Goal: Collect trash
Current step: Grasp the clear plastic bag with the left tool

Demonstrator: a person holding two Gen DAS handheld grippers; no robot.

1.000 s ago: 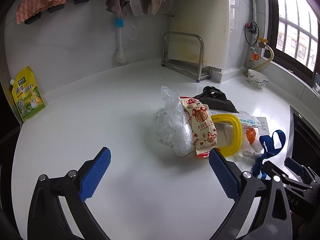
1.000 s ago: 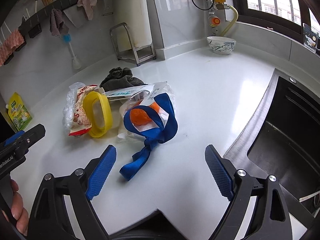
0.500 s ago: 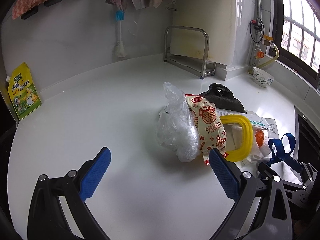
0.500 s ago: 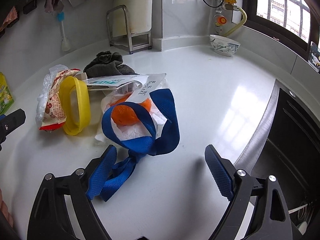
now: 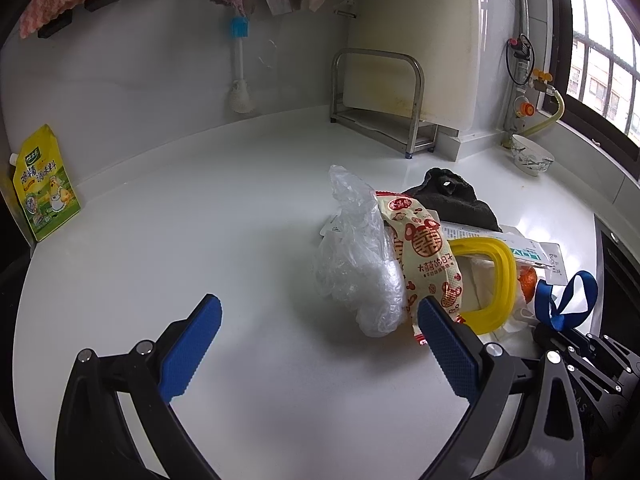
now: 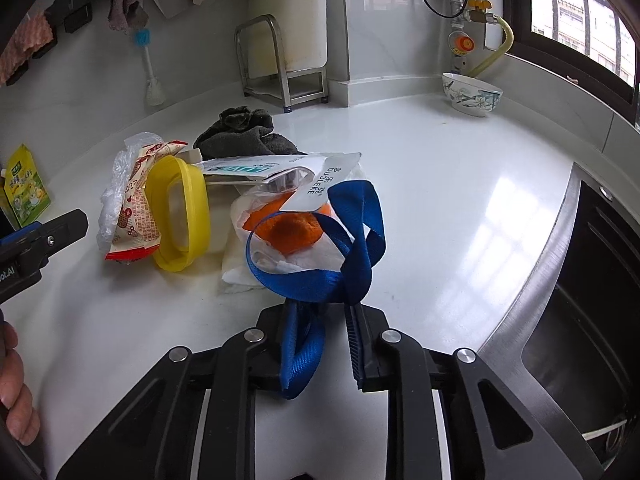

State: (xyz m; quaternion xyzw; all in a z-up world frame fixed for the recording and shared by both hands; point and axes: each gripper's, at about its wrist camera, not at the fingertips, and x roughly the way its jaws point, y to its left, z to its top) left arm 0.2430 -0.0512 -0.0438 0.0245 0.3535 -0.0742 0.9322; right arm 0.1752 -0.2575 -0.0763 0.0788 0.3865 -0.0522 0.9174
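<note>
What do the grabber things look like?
Both are black plastic. The left gripper has two angled black fingers tipped with ribbed blue pads, joined by shiny silver pins. The right gripper is built the same way, with cut-out slots in its black arms; from the side its pads look dark and ridged. White letters are printed on each black body. No sleeve shows.

Blue strap (image 6: 356,240), yellow ring (image 6: 178,216), orange peel (image 6: 294,228), red-patterned cream wrapper (image 5: 430,256), dk grey cloth (image 6: 244,134).
</note>
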